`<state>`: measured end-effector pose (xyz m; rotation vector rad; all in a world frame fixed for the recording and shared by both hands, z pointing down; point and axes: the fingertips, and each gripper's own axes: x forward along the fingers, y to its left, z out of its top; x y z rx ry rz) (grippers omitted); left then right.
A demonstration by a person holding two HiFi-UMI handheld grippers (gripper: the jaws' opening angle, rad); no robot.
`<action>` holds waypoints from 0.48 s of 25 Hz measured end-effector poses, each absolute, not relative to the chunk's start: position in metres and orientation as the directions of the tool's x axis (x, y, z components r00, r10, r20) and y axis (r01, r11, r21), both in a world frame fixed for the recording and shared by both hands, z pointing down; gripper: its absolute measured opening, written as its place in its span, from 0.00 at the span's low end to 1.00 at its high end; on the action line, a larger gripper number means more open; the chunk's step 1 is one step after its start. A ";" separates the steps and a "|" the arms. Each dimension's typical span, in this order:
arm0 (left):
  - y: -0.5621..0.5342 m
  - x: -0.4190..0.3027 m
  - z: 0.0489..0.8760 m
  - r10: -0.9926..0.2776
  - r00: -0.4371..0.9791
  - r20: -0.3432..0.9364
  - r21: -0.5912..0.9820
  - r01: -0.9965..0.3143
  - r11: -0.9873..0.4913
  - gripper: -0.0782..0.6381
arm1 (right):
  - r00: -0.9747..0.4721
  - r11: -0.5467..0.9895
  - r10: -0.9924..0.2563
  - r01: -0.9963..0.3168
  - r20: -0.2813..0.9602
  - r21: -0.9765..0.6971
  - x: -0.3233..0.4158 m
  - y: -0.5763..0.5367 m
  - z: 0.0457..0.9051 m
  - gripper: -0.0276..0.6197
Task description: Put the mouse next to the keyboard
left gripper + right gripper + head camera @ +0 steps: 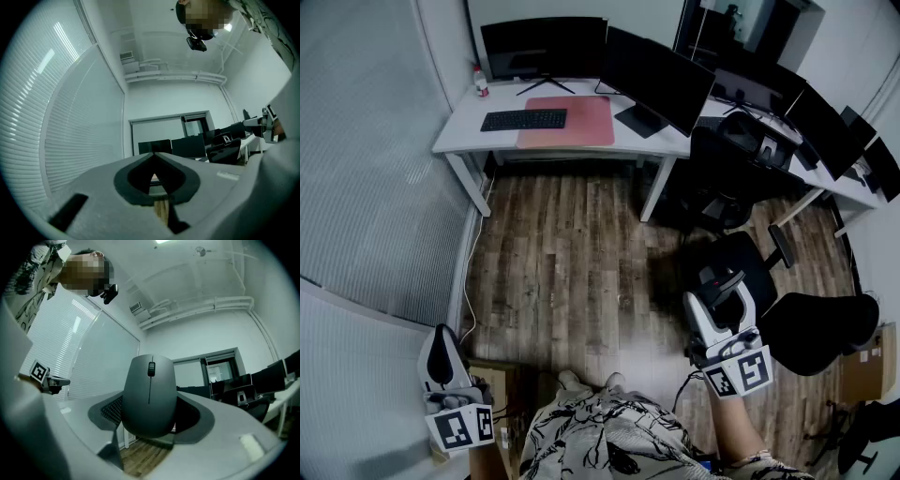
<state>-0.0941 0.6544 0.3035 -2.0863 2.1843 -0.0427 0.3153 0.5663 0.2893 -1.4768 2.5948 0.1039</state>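
Mouse (149, 397) is clamped in right gripper (722, 287); left gripper (442, 342) is closed, empty. Keyboard (524, 119) and pink mat (577, 122) are seen on white desk (464, 127), wood floor (572, 253) before it.

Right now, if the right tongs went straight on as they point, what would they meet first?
Likely the white desk far ahead; the mouse in the right tongs hides the exact line.

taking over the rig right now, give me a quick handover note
Right gripper: shut on the rounded grey computer mouse.
Left gripper: shut, empty.
The flat black keyboard lies on the white desk across the room, its right end on a pink desk mat.
Done: mouse is in the grip.
Left: walk to the desk, set the mouse beside the keyboard, release.
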 end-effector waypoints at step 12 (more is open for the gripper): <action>0.650 -0.102 0.303 -0.996 -0.032 -0.080 -0.098 -0.994 0.040 0.10 | -0.502 0.510 -0.848 -0.860 -0.167 -0.004 0.304 0.565 0.288 0.51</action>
